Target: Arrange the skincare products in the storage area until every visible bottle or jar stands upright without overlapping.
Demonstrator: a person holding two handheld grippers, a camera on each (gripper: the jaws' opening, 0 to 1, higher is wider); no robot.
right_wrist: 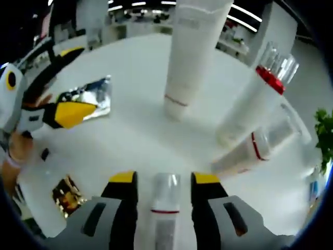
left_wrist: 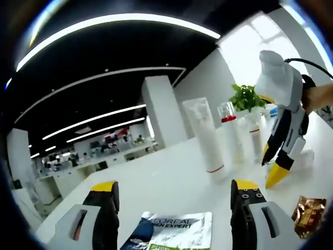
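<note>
Between my right gripper [right_wrist: 162,191] jaws sits a small bottle with a clear cap and a thin red band [right_wrist: 166,208]; the yellow-tipped jaws flank it closely on both sides, but I cannot tell whether they actually press on it. It is over the white tabletop [right_wrist: 130,140]. I can read no label on it.

Just beyond it stands a tall white tube with a red line near its base [right_wrist: 190,57], upright on its cap. To its right are two more bottles: a clear-capped bottle with a red collar [right_wrist: 255,101] and a frosted bottle with a red ring [right_wrist: 255,148], both standing close together; fisheye tilt makes their lean hard to judge.

In the left gripper view I see the same group farther off: the white tube [left_wrist: 205,138], the red-collared bottle [left_wrist: 229,133] and the other bottle [left_wrist: 255,135] in a row, with a green potted plant [left_wrist: 245,96] behind them.

My left gripper [left_wrist: 174,200] has its jaws spread wide with nothing between them. Below them lies a flat silver sachet printed "L'OREAL MEN EXPERT" [left_wrist: 174,232], also seen from the right gripper view [right_wrist: 91,96], beside the left gripper's yellow tip [right_wrist: 73,113]. A crinkled gold foil wrapper [left_wrist: 308,211] lies on the tabletop too [right_wrist: 66,194]. The right gripper [left_wrist: 278,166] points down at the tabletop near the bottles. An open office lies beyond.
</note>
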